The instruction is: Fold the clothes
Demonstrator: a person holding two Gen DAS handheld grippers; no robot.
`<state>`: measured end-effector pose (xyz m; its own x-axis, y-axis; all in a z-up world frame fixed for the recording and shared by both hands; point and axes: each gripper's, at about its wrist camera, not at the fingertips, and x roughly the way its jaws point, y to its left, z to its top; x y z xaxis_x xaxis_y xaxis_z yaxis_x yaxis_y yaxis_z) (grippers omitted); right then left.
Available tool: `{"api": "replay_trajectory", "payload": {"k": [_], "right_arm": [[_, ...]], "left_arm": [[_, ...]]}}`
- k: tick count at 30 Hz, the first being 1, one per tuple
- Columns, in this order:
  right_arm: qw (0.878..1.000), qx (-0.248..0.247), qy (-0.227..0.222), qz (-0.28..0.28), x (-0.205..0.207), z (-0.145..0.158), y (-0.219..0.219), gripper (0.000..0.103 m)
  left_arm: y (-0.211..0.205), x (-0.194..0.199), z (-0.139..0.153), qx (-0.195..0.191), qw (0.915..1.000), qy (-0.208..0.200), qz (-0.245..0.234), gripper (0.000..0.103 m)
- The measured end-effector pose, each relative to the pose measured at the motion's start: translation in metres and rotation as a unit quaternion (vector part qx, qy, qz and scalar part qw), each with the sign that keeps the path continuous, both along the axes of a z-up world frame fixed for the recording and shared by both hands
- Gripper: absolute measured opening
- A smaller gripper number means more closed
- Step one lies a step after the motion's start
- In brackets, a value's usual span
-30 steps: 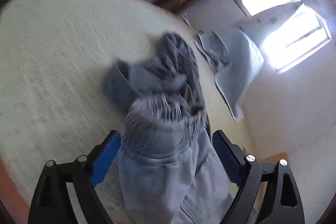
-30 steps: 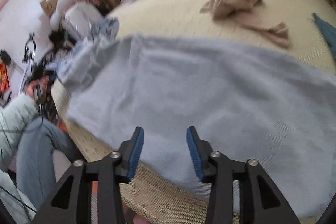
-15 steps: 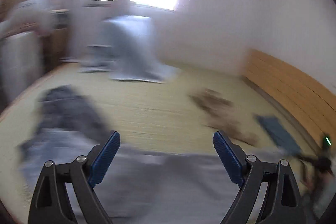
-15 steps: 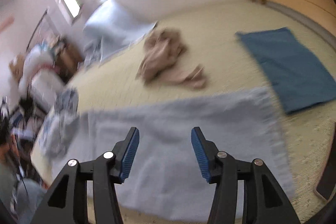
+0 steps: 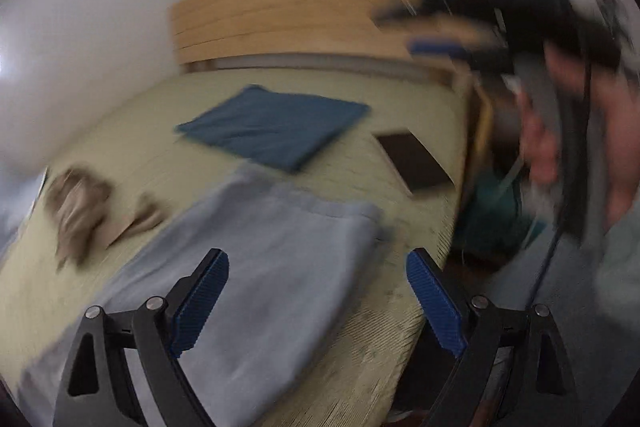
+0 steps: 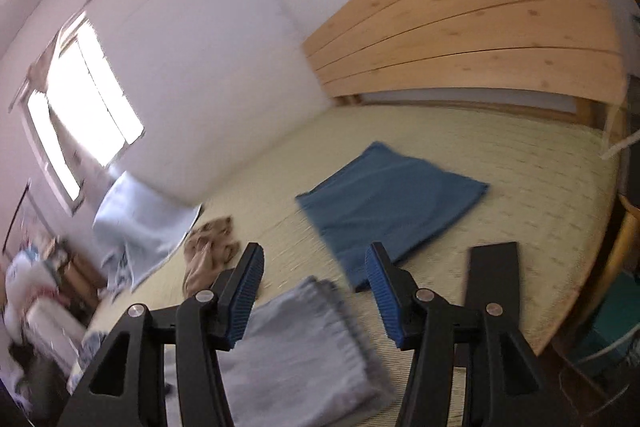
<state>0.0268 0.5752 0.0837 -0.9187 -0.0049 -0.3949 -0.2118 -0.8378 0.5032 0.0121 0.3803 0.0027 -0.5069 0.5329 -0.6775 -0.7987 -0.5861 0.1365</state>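
- We hold our left tongs [image 5: 316, 301] spread and empty above the pale blue garment [image 5: 256, 267], which lies flattened on the bed [image 5: 400, 347] for folding.
- Our right tongs [image 6: 314, 297] are opening, gripping nothing.

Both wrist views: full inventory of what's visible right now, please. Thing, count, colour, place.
light blue-grey garment: 1, lying on the near part of the bed, below both grippers
blue cloth: 1, dark blue, flat mid-bed
tan garment: 1, crumpled, far side of the bed from the blue cloth
pale blue sheet: 1, heaped at the bed's window end
dark flat slab: 1, near the bed edge; what it is cannot be told
bed: 1, pale yellow cover
headboard: 1, light wood planks
window: 1, bright
left gripper: black, blue pads, open, empty
right gripper: same build, jaws opening, nothing between them
hand: 1, blurred, holding the right gripper
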Motion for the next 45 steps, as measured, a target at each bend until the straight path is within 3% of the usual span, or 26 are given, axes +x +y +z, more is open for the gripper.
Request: {"api": "replay_trajectory", "payload": {"k": [3,9,11,13,20,23,27,31,32,34,40,41,43,45], "right_arm": [[1.0,-0.02,0.01,-0.018,0.016,-0.001,0.02,0.058],[0.999,-0.038,0.015,-0.029,0.037,-0.008,0.041,0.058],[0.998,-0.049,0.018,-0.029,0.04,-0.011,0.047,0.058],[0.998,-0.06,0.021,-0.028,0.042,-0.013,0.052,0.058],[0.997,-0.073,0.03,-0.015,0.039,-0.017,0.055,0.058],[0.996,-0.082,0.033,-0.016,0.04,-0.018,0.058,0.058],[0.995,-0.091,0.035,-0.015,0.042,-0.021,0.06,0.058],[0.995,-0.094,0.032,-0.009,0.04,-0.023,0.061,0.058],[0.995,-0.095,0.032,-0.007,0.04,-0.023,0.061,0.058],[0.995,-0.097,0.032,-0.004,0.039,-0.024,0.06,0.058],[0.994,-0.104,0.026,0.008,0.036,-0.027,0.059,0.058],[0.994,-0.105,0.024,0.01,0.035,-0.028,0.059,0.058],[0.994,-0.107,0.018,0.019,0.031,-0.03,0.057,0.058],[0.993,-0.11,0.01,0.032,0.026,-0.032,0.054,0.059]], "left_arm": [[0.029,-0.002,-0.026,-0.03,0.999,0.0,-0.034,0.093],[0.068,-0.019,-0.062,-0.058,0.9971,-0.014,-0.048,0.088],[0.077,-0.025,-0.071,-0.068,0.9966,-0.02,-0.042,0.073],[0.085,-0.03,-0.079,-0.084,0.9956,-0.024,-0.035,0.051],[0.098,-0.035,-0.096,-0.105,0.993,-0.035,-0.041,0.051],[0.096,-0.04,-0.096,-0.1,0.9931,-0.046,-0.041,0.057],[0.094,-0.047,-0.098,-0.097,0.9938,-0.047,-0.029,0.075],[0.094,-0.054,-0.099,-0.088,0.9939,-0.06,-0.029,0.076],[0.095,-0.055,-0.098,-0.087,0.9939,-0.061,-0.029,0.074],[0.097,-0.055,-0.098,-0.086,0.9939,-0.063,-0.03,0.056],[0.093,-0.066,-0.094,-0.076,0.9933,-0.084,-0.023,0.035],[0.09,-0.068,-0.09,-0.068,0.9936,-0.088,-0.021,0.033],[0.082,-0.071,-0.081,-0.046,0.9942,-0.097,-0.013,0.019],[0.07,-0.076,-0.067,-0.015,0.9942,-0.107,-0.001,0.017]]}}
